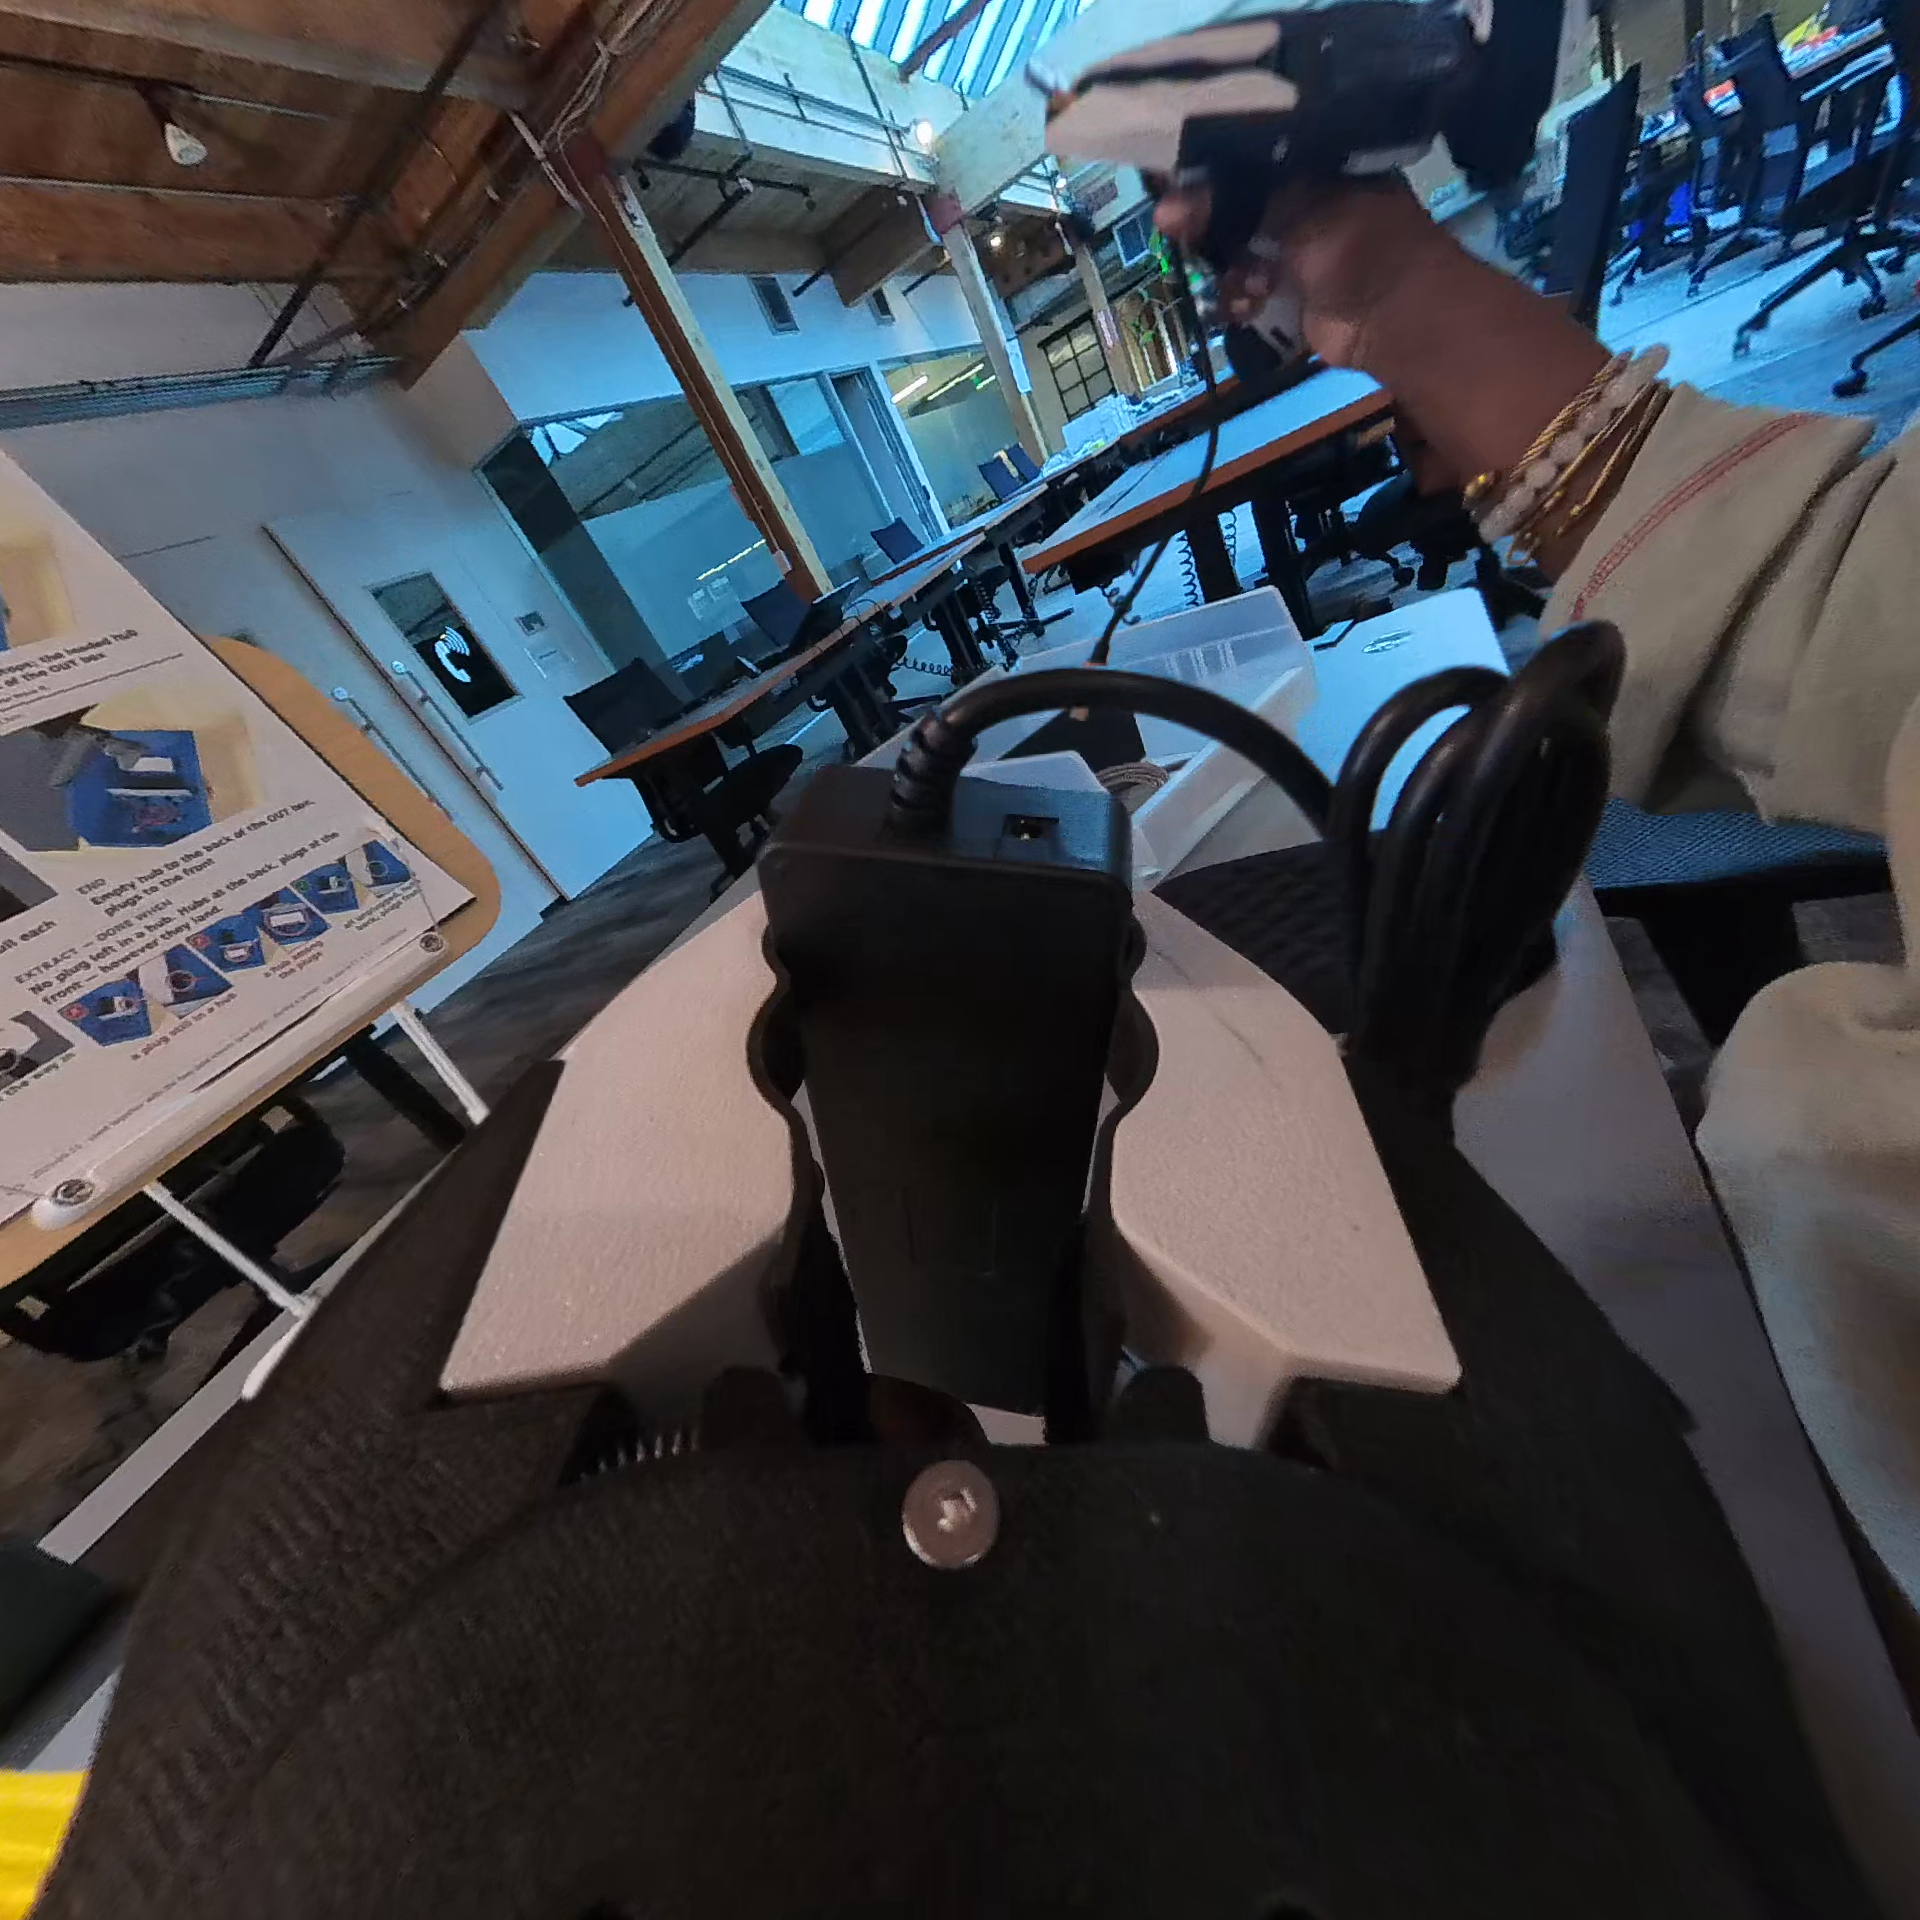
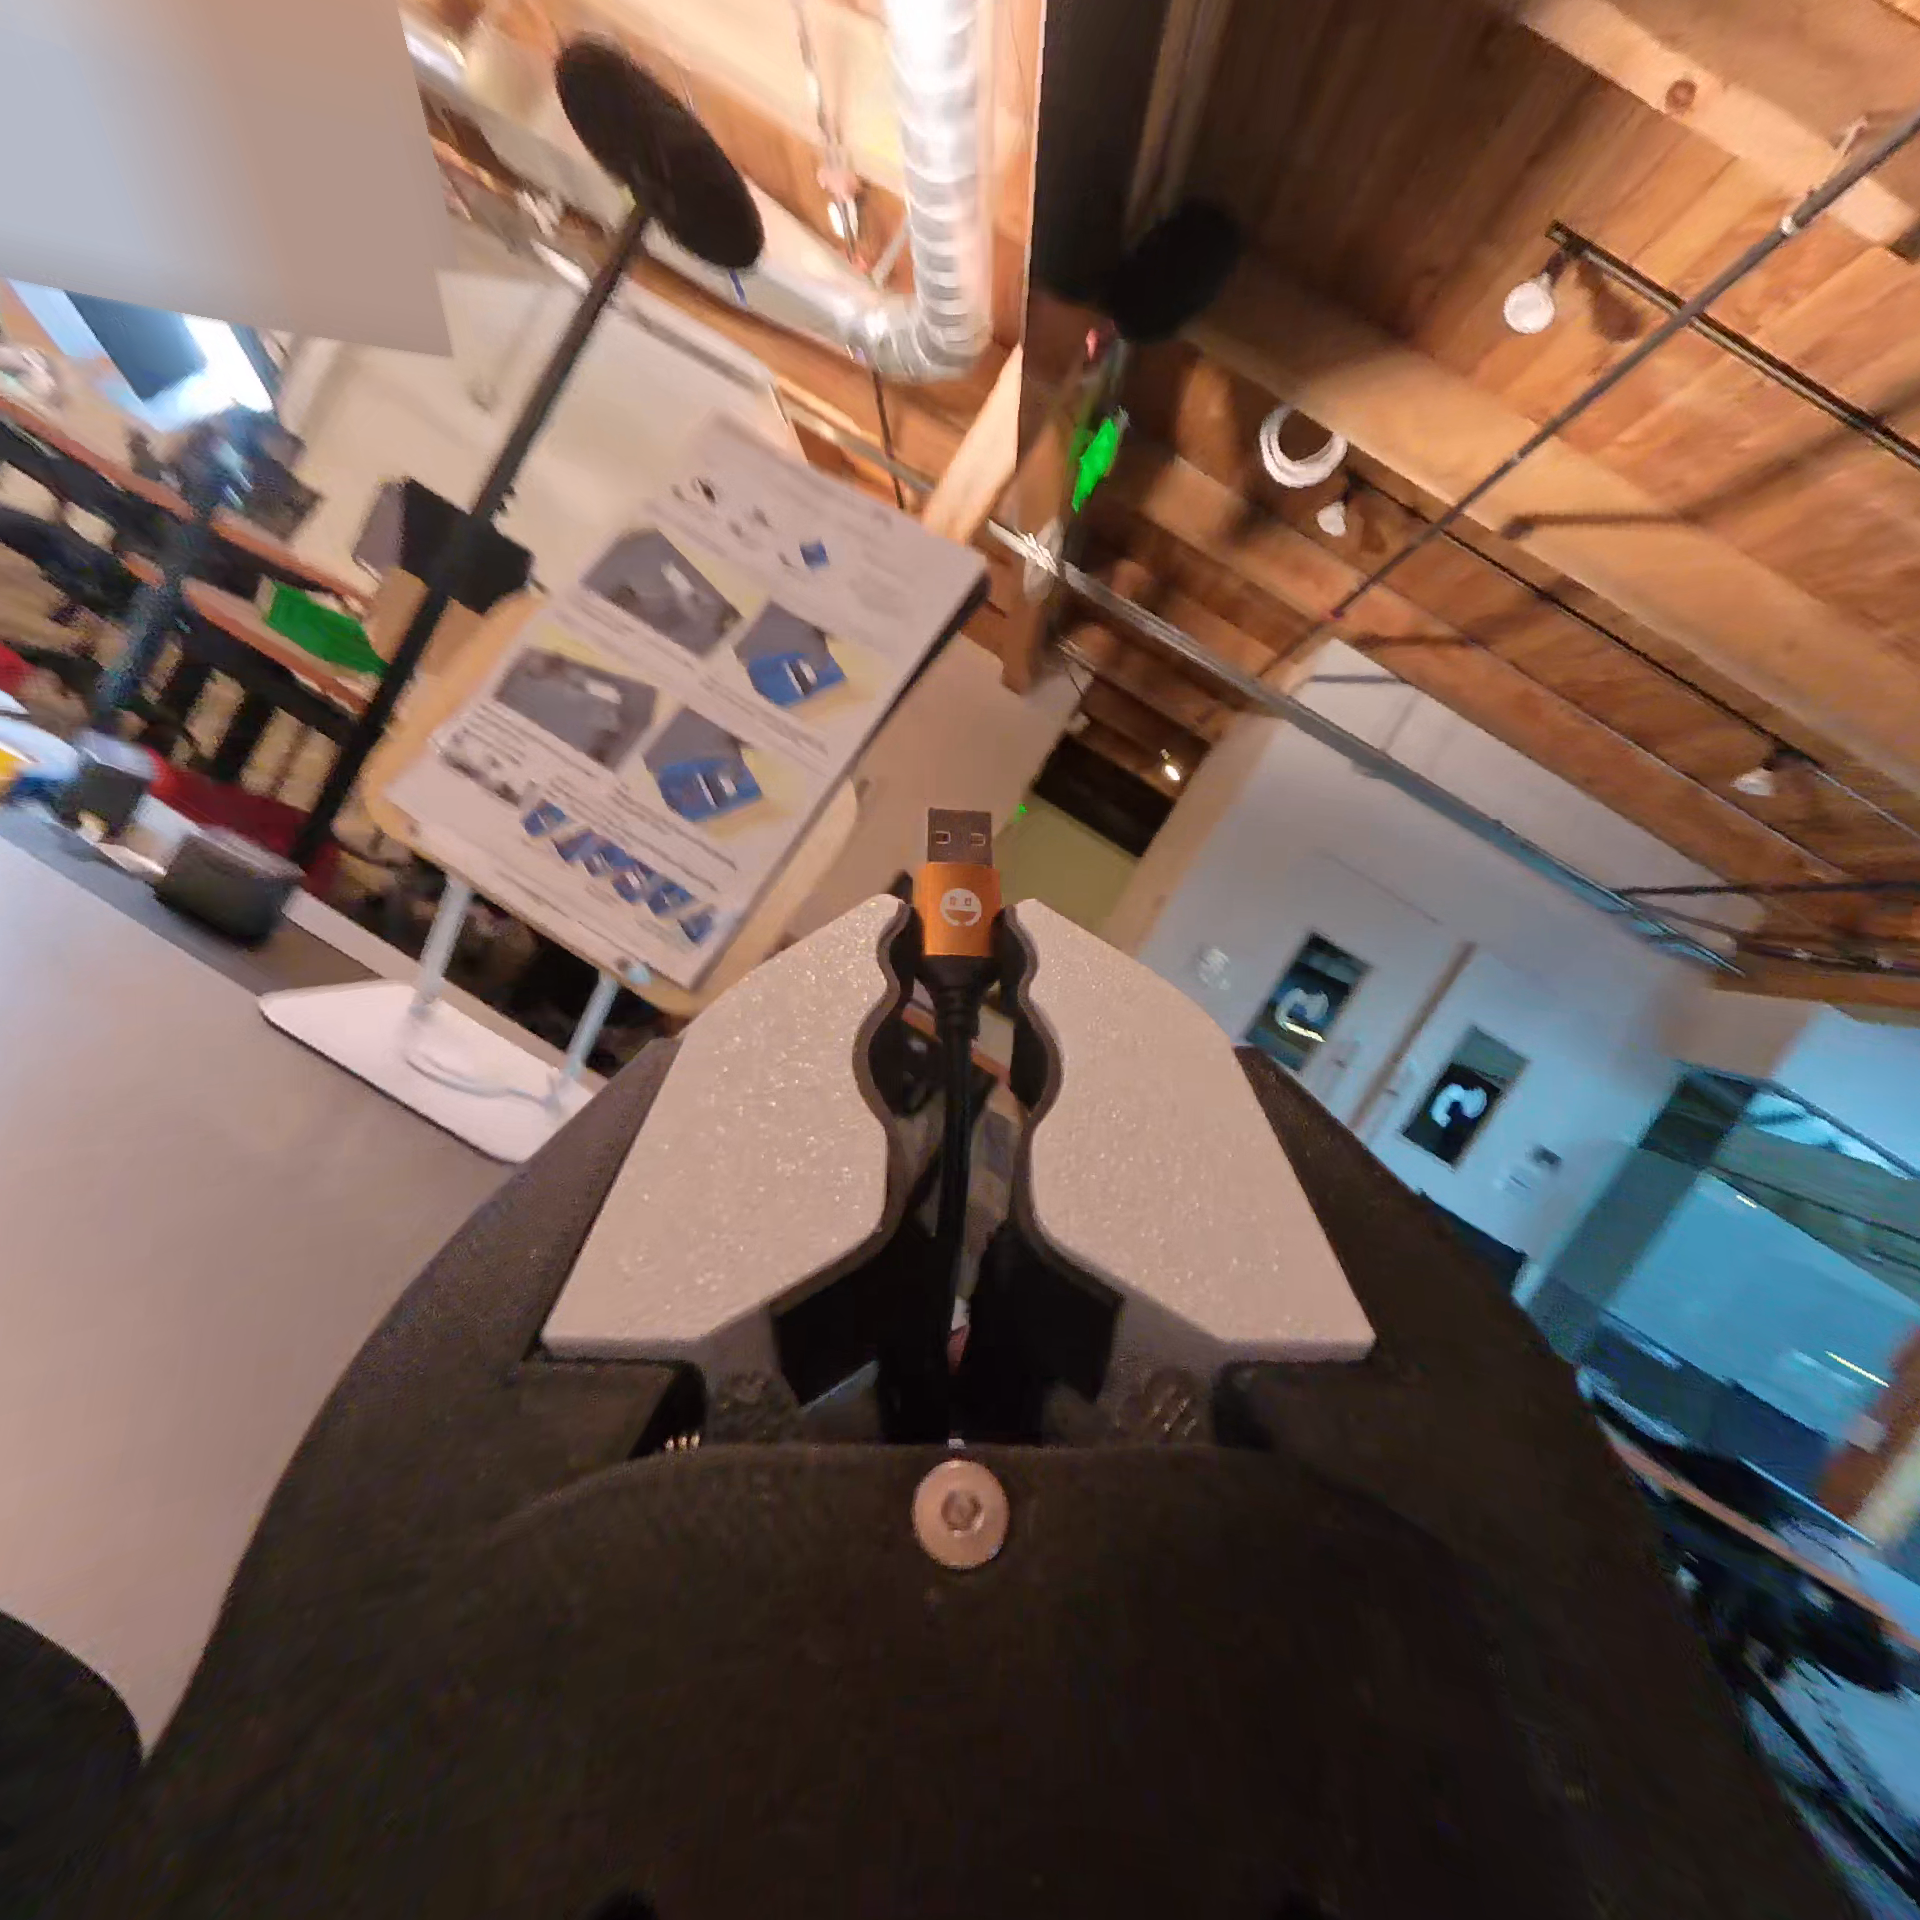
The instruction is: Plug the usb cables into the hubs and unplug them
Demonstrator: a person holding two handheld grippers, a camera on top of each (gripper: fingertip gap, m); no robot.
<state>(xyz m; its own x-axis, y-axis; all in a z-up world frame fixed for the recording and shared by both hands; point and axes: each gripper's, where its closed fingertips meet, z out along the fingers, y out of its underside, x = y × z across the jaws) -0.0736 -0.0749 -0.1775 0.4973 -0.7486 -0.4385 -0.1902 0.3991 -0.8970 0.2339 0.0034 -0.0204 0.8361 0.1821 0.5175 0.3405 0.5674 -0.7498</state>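
My left gripper (image 1: pixel 948 961) is shut on a black USB hub (image 1: pixel 940 997), held lengthwise between the fingers and raised off the table. The hub's black cord (image 1: pixel 1455 831) leaves its far end and loops in a coil to the right. My right gripper (image 2: pixel 958 925) is shut on an orange USB plug (image 2: pixel 957 909); its metal tip sticks out past the fingertips and its black cable runs back between the jaws. The right gripper also shows in the left wrist view (image 1: pixel 1247 104), held high at the upper right by a hand with bracelets, a thin cable hanging from it.
A white table (image 2: pixel 156 1143) lies below. An instruction sheet on a wooden board with a white stand (image 1: pixel 187 831) is at the left; it also shows in the right wrist view (image 2: pixel 686 707). A clear plastic box (image 1: pixel 1205 655) sits beyond the hub. The person's beige sleeve (image 1: pixel 1766 675) fills the right.
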